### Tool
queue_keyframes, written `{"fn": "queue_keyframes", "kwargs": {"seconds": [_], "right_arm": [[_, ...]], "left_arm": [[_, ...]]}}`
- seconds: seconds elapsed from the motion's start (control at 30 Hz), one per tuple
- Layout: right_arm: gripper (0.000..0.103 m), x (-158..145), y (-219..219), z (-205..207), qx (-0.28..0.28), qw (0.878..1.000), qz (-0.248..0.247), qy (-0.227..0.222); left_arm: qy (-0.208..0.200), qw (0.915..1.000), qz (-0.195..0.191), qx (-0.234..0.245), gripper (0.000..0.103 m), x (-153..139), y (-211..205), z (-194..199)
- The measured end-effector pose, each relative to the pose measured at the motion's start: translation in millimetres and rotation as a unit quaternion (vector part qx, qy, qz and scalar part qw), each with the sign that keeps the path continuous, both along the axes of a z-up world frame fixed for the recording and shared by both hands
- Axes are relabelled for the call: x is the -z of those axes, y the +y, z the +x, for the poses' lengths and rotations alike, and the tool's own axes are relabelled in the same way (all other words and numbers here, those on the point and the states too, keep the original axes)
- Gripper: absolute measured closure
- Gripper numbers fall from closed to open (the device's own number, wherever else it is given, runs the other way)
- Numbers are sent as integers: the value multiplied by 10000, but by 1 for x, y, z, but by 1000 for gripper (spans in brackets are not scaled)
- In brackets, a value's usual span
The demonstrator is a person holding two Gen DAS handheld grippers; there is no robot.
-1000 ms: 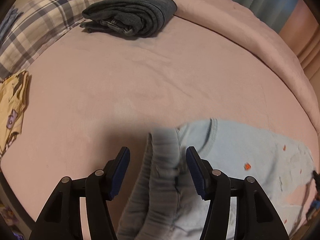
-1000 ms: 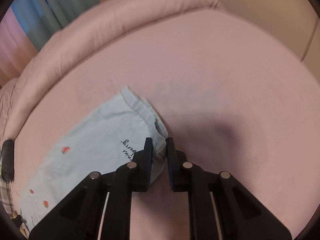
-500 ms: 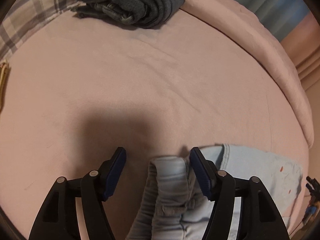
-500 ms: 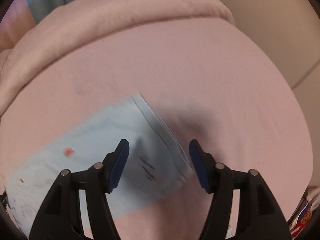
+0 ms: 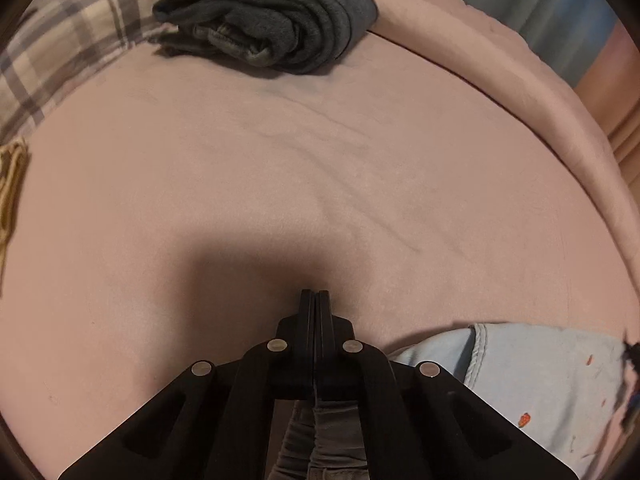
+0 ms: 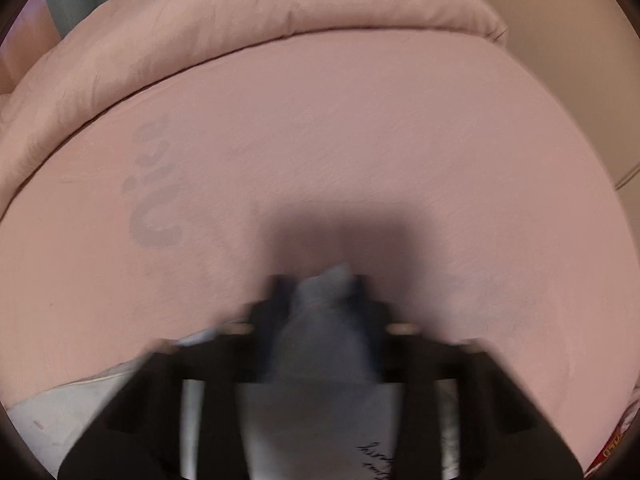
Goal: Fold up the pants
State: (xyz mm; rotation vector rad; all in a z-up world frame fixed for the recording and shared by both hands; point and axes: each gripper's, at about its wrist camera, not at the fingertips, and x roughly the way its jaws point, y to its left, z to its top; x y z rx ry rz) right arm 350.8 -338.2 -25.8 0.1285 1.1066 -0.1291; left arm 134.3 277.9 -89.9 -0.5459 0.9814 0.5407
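Left gripper (image 5: 315, 294) is pinching the soft pale-blue pants (image 5: 532, 384) by their ribbed waistband on the fuzzy pink bed (image 5: 280, 184), right gripper (image 6: 320, 280) closing on a bunched hem.

Light-blue pants (image 5: 532, 392), pinched, on bed

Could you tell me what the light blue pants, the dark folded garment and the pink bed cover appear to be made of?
Light blue pants: probably thin woven cotton, matte; stitched hem, gathered waistband, small printed motifs. Dark folded garment: looks like thick fleece or sweatshirt knit; soft, bulky rolled folds and a ribbed edge. Pink bed cover: seems a brushed, velvety fabric; shallow creases and a faint nap, no sheen.
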Motion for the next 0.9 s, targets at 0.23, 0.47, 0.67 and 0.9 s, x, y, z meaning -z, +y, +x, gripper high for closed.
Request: {"fn": "queue_keyframes", "kwargs": {"seconds": [0.23, 0.47, 0.67, 0.9], "right_arm": [[92, -71, 1, -22, -148, 9931, 713, -921], [92, -123, 5, -66, -414, 9832, 1004, -1467], [91, -110, -4, -54, -395, 9856, 1043, -1267], [91, -105, 0, -53, -465, 9870, 979, -1186]], "left_arm": [[-773, 9965, -308, 88, 103, -50, 0, -25], [-753, 9950, -359, 556, 103, -77, -18, -46], [171, 9965, -665, 486, 97, -25, -18, -32], [83, 9934, -1126, 186, 55, -12, 4, -22]]}}
